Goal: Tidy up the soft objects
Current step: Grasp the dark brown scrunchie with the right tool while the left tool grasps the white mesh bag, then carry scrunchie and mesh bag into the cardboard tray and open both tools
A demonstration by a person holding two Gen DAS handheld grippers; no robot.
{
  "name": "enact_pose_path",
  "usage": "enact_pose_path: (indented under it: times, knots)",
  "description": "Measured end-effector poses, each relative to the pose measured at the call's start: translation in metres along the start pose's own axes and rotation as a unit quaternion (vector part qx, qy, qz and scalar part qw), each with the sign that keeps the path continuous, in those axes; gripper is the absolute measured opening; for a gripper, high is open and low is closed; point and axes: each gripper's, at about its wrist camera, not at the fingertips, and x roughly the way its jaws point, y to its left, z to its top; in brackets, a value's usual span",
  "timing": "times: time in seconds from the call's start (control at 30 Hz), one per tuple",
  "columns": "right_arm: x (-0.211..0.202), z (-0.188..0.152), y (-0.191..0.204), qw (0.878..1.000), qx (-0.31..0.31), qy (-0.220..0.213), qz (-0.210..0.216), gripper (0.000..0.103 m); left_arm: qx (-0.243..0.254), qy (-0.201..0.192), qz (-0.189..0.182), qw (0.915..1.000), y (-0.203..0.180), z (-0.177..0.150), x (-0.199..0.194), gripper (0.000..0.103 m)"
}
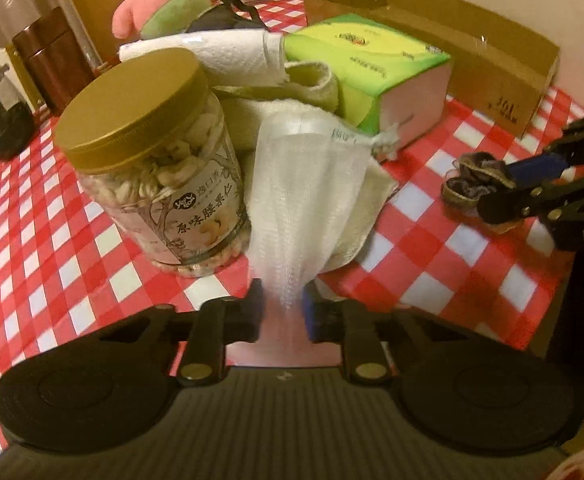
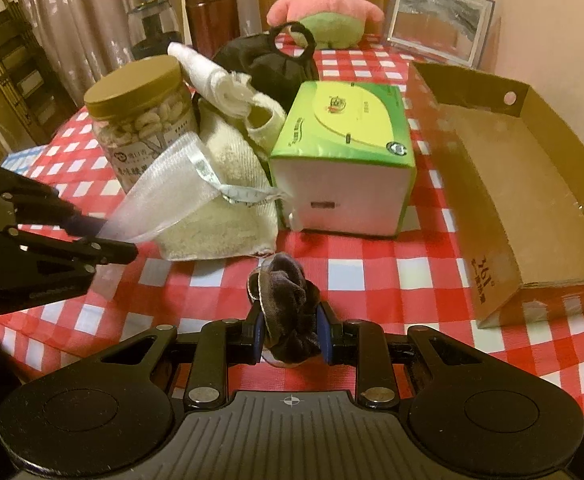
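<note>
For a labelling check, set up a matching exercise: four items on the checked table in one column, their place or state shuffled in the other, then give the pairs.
1. white mesh cloth
2. dark scrunchie
3. cardboard box
4. pink plush star

A. open and empty, at the table's right side
B. clamped in the left tool
C. sitting at the far end of the table
D. clamped in the right tool

Pairs: 1-B, 2-D, 3-A, 4-C

a bench (image 2: 372, 276) under red-and-white checked cloth carries a nut jar (image 2: 141, 120), cream towels (image 2: 227, 184), a green tissue pack (image 2: 344, 148), a cardboard tray (image 2: 528, 184) and a pink plush (image 2: 328, 4).
</note>
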Motion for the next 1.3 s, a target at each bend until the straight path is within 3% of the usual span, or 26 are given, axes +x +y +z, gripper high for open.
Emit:
enact_pose_path:
  times: [0.27,0.43,0.67,0.97,1.3]
  knots:
    - [-0.026,0.004,0.000,1.000,0.004,-0.031,-0.001,0.027,-0.063,-0.023,-0.013,0.9977,-0.012,0.007,-0.042,0.008]
    - [-0.049,0.010,-0.006,0.998,0.012,-0.058,-0.007,0.027,-0.117,-0.047,-0.025,0.9916,-0.022,0.015,-0.069,0.007]
    - [-0.086,0.027,-0.046,0.994,0.050,-0.096,-0.031,0.027,-0.141,-0.081,-0.058,0.9850,-0.050,0.052,-0.084,0.007]
    - [-0.103,0.045,-0.131,0.984,0.075,-0.120,-0.106,0.027,-0.147,-0.101,-0.123,0.9762,-0.099,0.118,-0.062,0.007]
    - [-0.082,0.050,-0.206,0.979,0.101,-0.110,-0.138,0.027,-0.159,-0.086,-0.183,0.9665,-0.135,0.176,-0.003,0.007]
